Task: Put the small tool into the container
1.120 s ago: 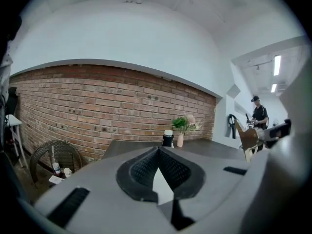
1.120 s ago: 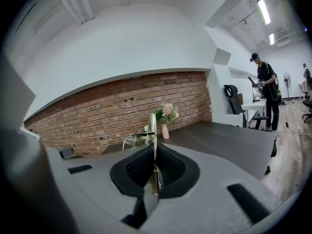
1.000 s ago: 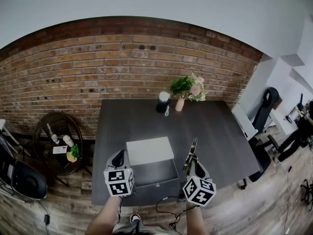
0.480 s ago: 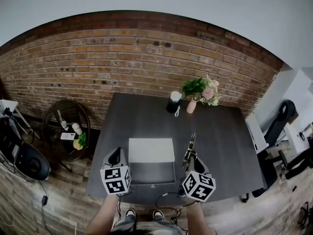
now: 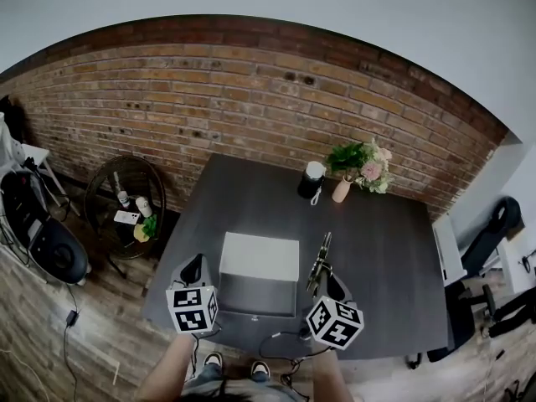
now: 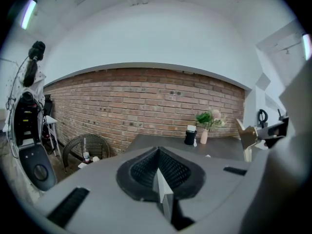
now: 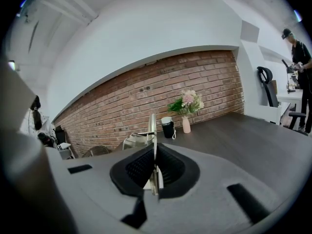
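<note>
Overhead, my right gripper (image 5: 325,276) was clamped on the small tool (image 5: 320,258) just beside the open container (image 5: 251,298), while my left gripper (image 5: 194,269) sat closed and empty.

Slim metal small tool (image 5: 321,260) upright, clamped, right of open grey container (image 5: 256,295).

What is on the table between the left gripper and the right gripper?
The open container lies between the left gripper and the right gripper, which holds the small tool. The head view shows this.
</note>
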`<state>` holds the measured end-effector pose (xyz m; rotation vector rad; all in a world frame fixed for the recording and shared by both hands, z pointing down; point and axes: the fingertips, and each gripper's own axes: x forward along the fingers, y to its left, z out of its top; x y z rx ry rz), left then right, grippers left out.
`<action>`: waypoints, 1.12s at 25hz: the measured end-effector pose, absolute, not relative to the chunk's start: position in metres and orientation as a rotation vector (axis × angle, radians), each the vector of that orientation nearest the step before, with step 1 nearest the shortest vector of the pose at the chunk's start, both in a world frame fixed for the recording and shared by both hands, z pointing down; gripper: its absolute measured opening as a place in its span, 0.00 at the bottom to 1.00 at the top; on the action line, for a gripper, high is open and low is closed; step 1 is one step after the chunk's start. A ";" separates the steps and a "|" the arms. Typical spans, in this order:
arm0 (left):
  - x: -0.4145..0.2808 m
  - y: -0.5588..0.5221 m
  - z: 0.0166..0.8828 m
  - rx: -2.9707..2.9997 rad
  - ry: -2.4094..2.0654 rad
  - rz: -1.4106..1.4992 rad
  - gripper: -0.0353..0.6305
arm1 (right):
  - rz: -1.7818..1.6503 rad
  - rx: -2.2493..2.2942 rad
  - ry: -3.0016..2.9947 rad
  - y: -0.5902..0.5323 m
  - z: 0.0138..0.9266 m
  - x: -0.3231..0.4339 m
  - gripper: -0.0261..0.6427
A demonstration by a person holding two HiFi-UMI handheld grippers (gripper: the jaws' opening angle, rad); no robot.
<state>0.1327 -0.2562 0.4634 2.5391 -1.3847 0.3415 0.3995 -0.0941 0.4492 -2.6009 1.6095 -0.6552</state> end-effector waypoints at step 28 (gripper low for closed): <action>0.015 -0.220 0.514 2.218 -1.660 0.381 0.06 | -0.603 -2.378 2.525 -0.148 0.487 0.312 0.05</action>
